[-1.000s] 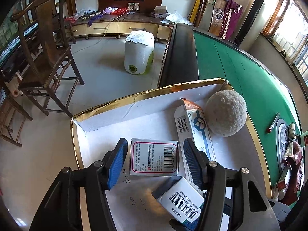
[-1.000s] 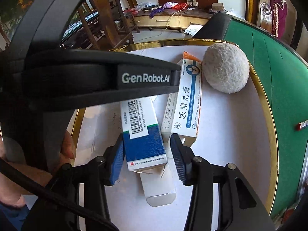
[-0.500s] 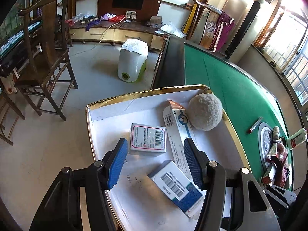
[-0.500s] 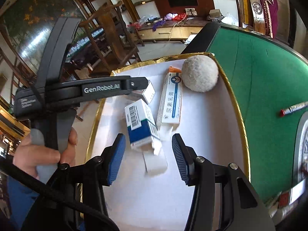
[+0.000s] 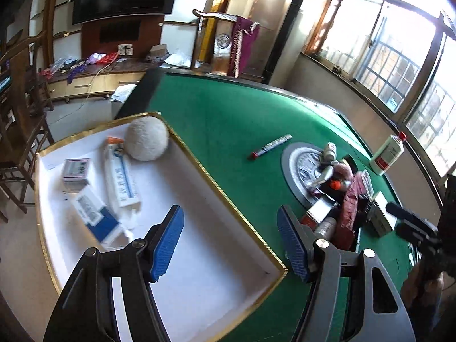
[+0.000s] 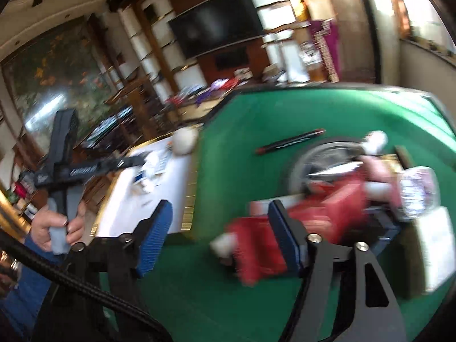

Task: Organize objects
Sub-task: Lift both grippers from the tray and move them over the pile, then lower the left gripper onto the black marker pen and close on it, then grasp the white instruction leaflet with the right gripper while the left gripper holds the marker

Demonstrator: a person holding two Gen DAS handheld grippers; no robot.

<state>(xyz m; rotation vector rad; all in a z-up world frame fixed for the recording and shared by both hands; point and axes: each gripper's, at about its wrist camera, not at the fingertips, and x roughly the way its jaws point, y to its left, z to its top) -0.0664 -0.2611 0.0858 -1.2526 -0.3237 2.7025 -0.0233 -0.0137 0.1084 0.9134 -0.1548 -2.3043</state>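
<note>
The tray (image 5: 199, 168) sits on the table's (image 5: 228, 114) left part. In the tray, the ball (image 5: 146, 138) fills the far corner, three boxes (image 5: 121, 173) beside it. A pen (image 5: 270, 146) lies right of the tray.

Gold-edged white cardboard tray (image 5: 216, 182) at nine o'clock; green felt table (image 5: 228, 119); red-capped grey marker pen (image 5: 270, 146) at twelve.

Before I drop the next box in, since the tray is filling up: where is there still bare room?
In the white tray, the near half is bare, from the gold rim to the blue box. The far corner is crowded: fuzzy ball, long box, small box. Green felt beyond the marker is free; the pile is cluttered.
</note>
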